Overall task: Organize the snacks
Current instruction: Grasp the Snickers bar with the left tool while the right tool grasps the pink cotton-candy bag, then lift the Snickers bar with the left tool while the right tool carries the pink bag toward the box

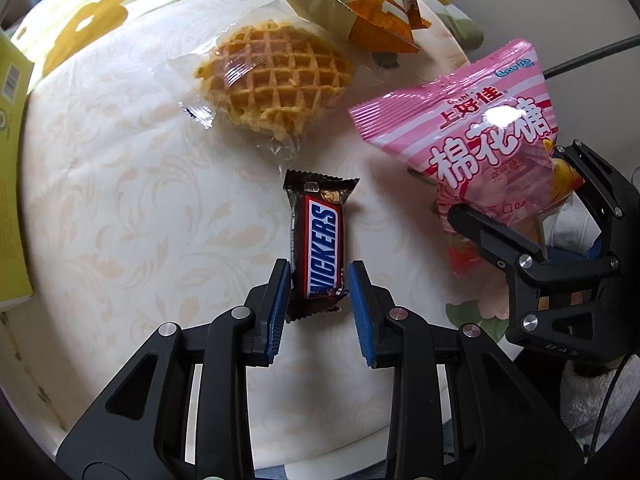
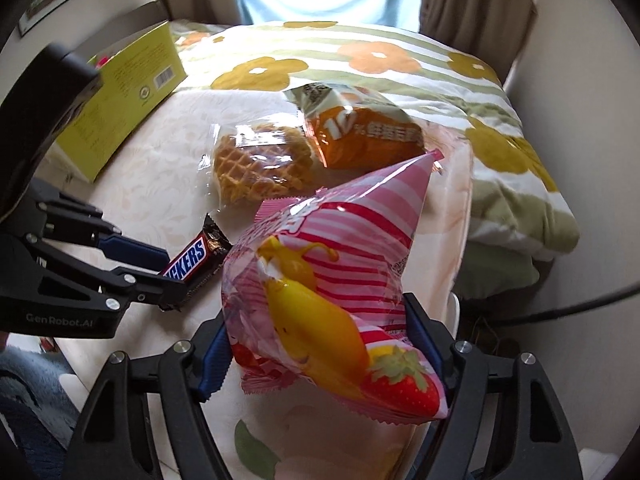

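Observation:
A Snickers bar (image 1: 319,245) lies on the cream table (image 1: 132,208). My left gripper (image 1: 319,280) straddles the bar's near end with its blue pads on either side; the left pad touches the wrapper and a small gap shows at the right pad. It also shows in the right wrist view (image 2: 168,276) around the bar (image 2: 192,261). My right gripper (image 2: 320,344) is shut on a pink marshmallow bag (image 2: 328,280) and holds it above the table; the bag (image 1: 476,140) and gripper (image 1: 516,216) show at the right of the left wrist view.
A wrapped waffle (image 1: 272,84) and an orange-and-white snack pack (image 1: 360,4) lie farther back. A yellow-green box (image 2: 124,96) stands at the table's left edge. A flowered blanket (image 2: 420,68) lies behind and to the right.

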`<state>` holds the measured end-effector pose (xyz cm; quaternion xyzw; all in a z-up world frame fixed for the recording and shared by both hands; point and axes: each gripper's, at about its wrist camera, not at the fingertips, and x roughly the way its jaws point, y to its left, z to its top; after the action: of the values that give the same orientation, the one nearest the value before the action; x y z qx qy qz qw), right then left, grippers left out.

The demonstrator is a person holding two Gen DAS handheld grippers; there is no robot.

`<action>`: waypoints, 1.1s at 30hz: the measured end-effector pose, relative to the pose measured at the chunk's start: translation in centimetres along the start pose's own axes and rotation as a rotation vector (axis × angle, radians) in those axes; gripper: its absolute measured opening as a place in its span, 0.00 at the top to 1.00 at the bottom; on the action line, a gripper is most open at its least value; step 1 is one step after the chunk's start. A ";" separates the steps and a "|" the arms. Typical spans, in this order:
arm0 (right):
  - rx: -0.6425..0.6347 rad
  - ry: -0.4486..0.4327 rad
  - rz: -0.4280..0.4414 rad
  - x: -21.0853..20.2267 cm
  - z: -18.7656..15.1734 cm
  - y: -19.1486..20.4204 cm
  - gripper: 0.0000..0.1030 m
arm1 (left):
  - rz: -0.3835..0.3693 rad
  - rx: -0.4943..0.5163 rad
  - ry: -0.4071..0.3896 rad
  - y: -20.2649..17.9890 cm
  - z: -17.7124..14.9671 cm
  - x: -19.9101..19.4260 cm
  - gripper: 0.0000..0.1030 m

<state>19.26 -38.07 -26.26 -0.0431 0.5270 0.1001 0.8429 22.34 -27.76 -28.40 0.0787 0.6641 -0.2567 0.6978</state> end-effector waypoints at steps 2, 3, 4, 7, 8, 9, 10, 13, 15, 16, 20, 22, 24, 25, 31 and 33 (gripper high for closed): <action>0.014 -0.006 -0.011 -0.3 -0.1 0.1 0.30 | -0.006 0.000 0.008 0.1 0.0 0.3 0.74; 0.020 -0.008 -0.015 -0.4 -0.2 0.2 0.30 | 0.003 -0.005 0.014 0.1 0.2 0.6 0.74; 0.025 -0.009 -0.021 -0.5 -0.2 0.2 0.30 | 0.008 -0.008 0.020 0.1 0.2 0.9 0.74; 0.039 -0.010 -0.034 -0.8 -0.5 0.2 0.30 | 0.025 -0.011 0.030 -0.1 0.5 1.3 0.73; 0.045 -0.012 -0.039 -0.9 -0.5 0.3 0.30 | 0.032 -0.009 0.031 -0.2 0.7 1.4 0.73; 0.053 -0.013 -0.043 -1.1 -0.6 0.3 0.30 | 0.045 -0.002 0.036 -0.5 0.8 1.4 0.73; 0.057 -0.015 -0.046 -1.3 -0.7 0.3 0.30 | 0.067 0.011 0.048 -0.8 1.0 1.6 0.73; 0.075 -0.019 -0.050 -1.6 -0.9 0.2 0.30 | 0.121 0.051 0.069 -1.8 1.6 1.9 0.73; 0.081 -0.025 -0.049 -1.7 -1.1 0.1 0.30 | 0.151 0.090 0.074 -2.4 1.8 2.1 0.75; 0.084 -0.026 -0.048 -1.7 -1.2 -0.1 0.30 | 0.157 0.106 0.077 -2.6 1.8 2.2 0.75; 0.091 -0.048 -0.050 -2.0 -1.1 -0.3 0.30 | 0.155 0.107 0.067 -1.9 1.9 1.7 0.75; 0.096 -0.060 -0.052 -2.4 -1.1 -0.4 0.30 | 0.133 0.098 0.045 -1.4 1.9 0.8 0.75; 0.105 -0.075 -0.055 -2.8 -1.2 -0.5 0.30 | 0.126 0.094 0.029 -1.0 1.8 0.1 0.75; 0.112 -0.081 -0.054 -3.0 -1.1 -0.6 0.30 | 0.115 0.088 0.014 -0.8 1.7 -0.5 0.75; 0.159 -0.130 -0.039 -4.8 -0.1 -1.1 0.30 | 0.039 0.028 -0.098 0.8 1.3 -5.4 0.75; 0.158 -0.155 -0.040 -5.9 0.9 -0.9 0.30 | 0.030 0.011 -0.144 1.7 0.9 -7.5 0.75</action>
<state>17.73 -39.56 -20.55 0.0207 0.4654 0.0445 0.8837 24.05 -24.82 -21.41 0.0737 0.6096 -0.2547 0.7471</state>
